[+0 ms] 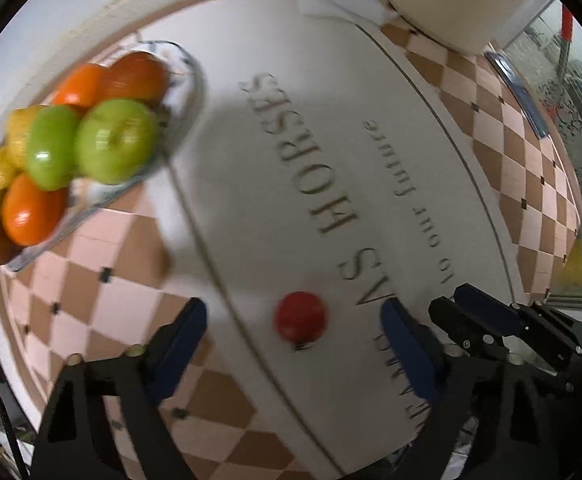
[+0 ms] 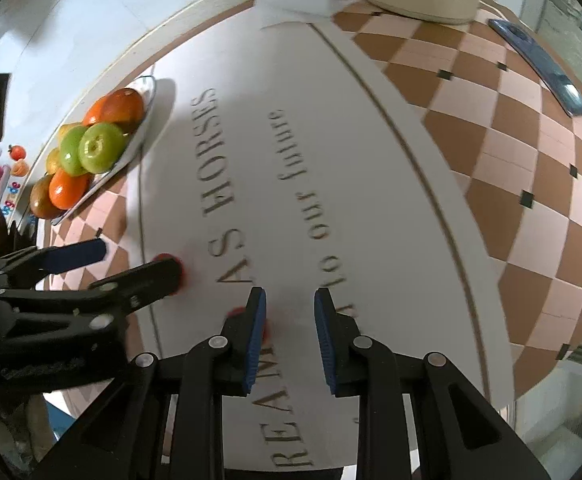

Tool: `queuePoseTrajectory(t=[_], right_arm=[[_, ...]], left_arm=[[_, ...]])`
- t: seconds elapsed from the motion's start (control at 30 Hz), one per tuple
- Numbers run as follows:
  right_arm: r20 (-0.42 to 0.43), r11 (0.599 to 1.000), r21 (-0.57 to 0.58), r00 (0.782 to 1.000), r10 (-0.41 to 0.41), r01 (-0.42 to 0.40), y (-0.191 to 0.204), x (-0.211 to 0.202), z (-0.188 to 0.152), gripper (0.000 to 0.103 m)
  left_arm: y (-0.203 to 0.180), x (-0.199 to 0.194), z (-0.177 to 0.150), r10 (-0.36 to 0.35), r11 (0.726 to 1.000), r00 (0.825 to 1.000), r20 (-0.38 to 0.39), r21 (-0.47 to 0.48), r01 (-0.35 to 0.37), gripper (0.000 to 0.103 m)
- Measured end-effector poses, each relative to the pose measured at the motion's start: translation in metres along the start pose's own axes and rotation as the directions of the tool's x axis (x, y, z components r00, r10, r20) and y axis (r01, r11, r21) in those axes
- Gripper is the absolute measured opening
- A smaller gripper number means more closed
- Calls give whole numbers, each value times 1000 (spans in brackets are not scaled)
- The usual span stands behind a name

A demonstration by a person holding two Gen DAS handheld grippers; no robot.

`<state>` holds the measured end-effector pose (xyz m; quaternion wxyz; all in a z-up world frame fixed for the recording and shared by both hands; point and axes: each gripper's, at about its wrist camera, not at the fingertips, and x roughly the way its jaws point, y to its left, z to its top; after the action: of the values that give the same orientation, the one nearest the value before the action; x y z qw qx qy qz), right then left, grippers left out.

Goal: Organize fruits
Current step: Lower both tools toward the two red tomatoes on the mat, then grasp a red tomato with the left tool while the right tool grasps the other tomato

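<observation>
Straddling a red fruit (image 1: pixel 300 316), left gripper (image 1: pixel 295 322) fingers wide; right gripper (image 2: pixel 290 314) narrower, empty.

**Both grippers low in frame, jaws apart**

The left gripper (image 1: pixel 295 344) filled the bottom of the left wrist view, its two blue-padded fingers (image 1: pixel 179 352) spread wide, one at lower left and one at lower right of centre. Nothing was clamped between them.

The right gripper (image 2: pixel 290 340) rose from the bottom centre of the right wrist view, its blue pads (image 2: pixel 325 344) facing each other across a narrower gap, gripping nothing.

In that same view the left gripper entered from the left edge, fingers angled toward the upper right. The right gripper showed at the lower right of the left wrist view.
</observation>
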<state>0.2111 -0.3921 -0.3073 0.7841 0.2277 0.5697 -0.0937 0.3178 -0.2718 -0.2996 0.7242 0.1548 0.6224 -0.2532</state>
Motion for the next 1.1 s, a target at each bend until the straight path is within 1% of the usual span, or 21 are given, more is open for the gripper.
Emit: queuePoseTrajectory(t=[0.03, 0.07, 0.13, 0.17, 0.23, 0.3, 0.4, 0.47, 0.53, 0.67, 0.73, 0.8, 0.9, 0.93, 1.0, 1.03, 1.1], right_arm=[[-2, 1000, 6, 1000, -1, 1, -3, 0, -1, 27], [-4, 1000, 13, 1000, -3, 3, -6, 0, -2, 27], [-3, 1000, 21, 1000, -6, 6, -9, -2, -3, 27], [-2, 1000, 24, 1000, -7, 7, -10, -2, -2, 27], [1, 1000, 25, 1000, -11, 11, -9, -3, -1, 27], [6, 1000, 22, 1000, -13, 13, -9, -4, 1, 27], [13, 1000, 14, 1000, -12, 12, -5, -4, 5, 27], [16, 1000, 10, 1000, -8, 8, -1, -4, 8, 27], [22, 1000, 8, 1000, 0, 0, 1, -6, 12, 27], [35, 999, 33, 999, 28, -29, 0, -12, 17, 27], [40, 998, 50, 998, 39, -41, -4, -15, 18, 27], [38, 995, 74, 998, 57, -60, -8, -16, 18, 27], [42, 994, 94, 997, 59, -63, -14, -20, 17, 27], [43, 994, 97, 998, 55, -59, -16, -21, 16, 27], [44, 993, 106, 998, 50, -55, -22, -25, 14, 27], [45, 993, 109, 998, 47, -52, -23, -25, 14, 27], [47, 992, 120, 998, 44, -49, -27, -25, 12, 27]], left_arm=[[-3, 4, 2, -8, 1000, 1000, -10, 5, 8, 71], [-6, 8, 3, -10, 1000, 1000, -21, 12, 10, 66], [-11, 15, 3, -10, 1000, 999, -35, 26, 11, 50], [-12, 18, 2, -6, 1000, 999, -41, 29, 7, 47], [-12, 20, 1, -4, 999, 999, -37, 32, 5, 36], [-10, 22, -1, -6, 1000, 999, -36, 25, 7, 29], [-4, 21, -5, -14, 1000, 1000, -24, 10, 14, 28], [3, 18, -5, -32, 999, 999, -17, -13, 31, 28], [15, 11, -7, -41, 998, 999, -2, -38, 40, 28], [32, -2, -9, -75, 993, 997, 8, -87, 76, 28], [35, -6, -9, -91, 992, 996, 7, -90, 91, 28], [32, -8, -10, -122, 988, 992, 5, -92, 122, 28], [17, -8, -10, -162, 986, 987, -16, -52, 161, 28], [12, -5, -9, -195, 980, 980, -35, -39, 193, 28], [1, 5, -5, -235, 972, 970, -62, -26, 234, 29], [-2, 4, -8, -247, 969, 966, -72, -12, 247, 30], [-15, 5, -10, -235, 971, 969, -76, 18, 237, 35]])
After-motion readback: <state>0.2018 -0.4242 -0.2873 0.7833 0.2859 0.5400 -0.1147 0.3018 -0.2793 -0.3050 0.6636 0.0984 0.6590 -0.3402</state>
